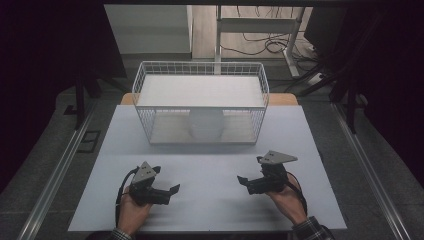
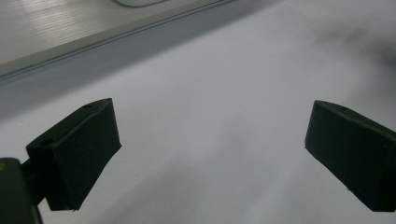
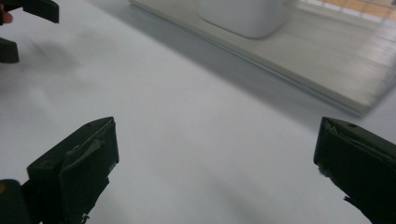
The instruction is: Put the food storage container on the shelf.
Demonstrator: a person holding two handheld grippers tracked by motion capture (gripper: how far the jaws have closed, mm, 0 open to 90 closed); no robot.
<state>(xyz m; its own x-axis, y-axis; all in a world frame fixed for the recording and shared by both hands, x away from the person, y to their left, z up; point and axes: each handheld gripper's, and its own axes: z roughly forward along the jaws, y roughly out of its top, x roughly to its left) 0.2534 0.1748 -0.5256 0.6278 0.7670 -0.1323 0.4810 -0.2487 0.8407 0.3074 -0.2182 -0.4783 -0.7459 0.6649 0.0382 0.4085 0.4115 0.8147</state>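
A white wire basket [image 1: 145,80] stands at the middle of the table, with a white rounded object [image 1: 206,125] on its floor behind the front wire wall. A white flat panel [image 1: 200,91] lies across its upper part. My left gripper [image 1: 170,192] rests low at the front left, open, nothing between its jaws, which point right. My right gripper [image 1: 243,181] sits at the front right, open and empty, jaws pointing left. In the left gripper view the left gripper [image 2: 210,126] faces bare mat. In the right gripper view the right gripper [image 3: 215,140] faces the rounded object [image 3: 243,16].
A pale grey mat [image 1: 210,165] covers the table. Metal rails [image 1: 55,175] run along both sides. Behind the table stand a white desk frame [image 1: 260,25] and floor cables [image 1: 270,45]. The left gripper's jaws [image 3: 28,9] appear at the top left of the right gripper view.
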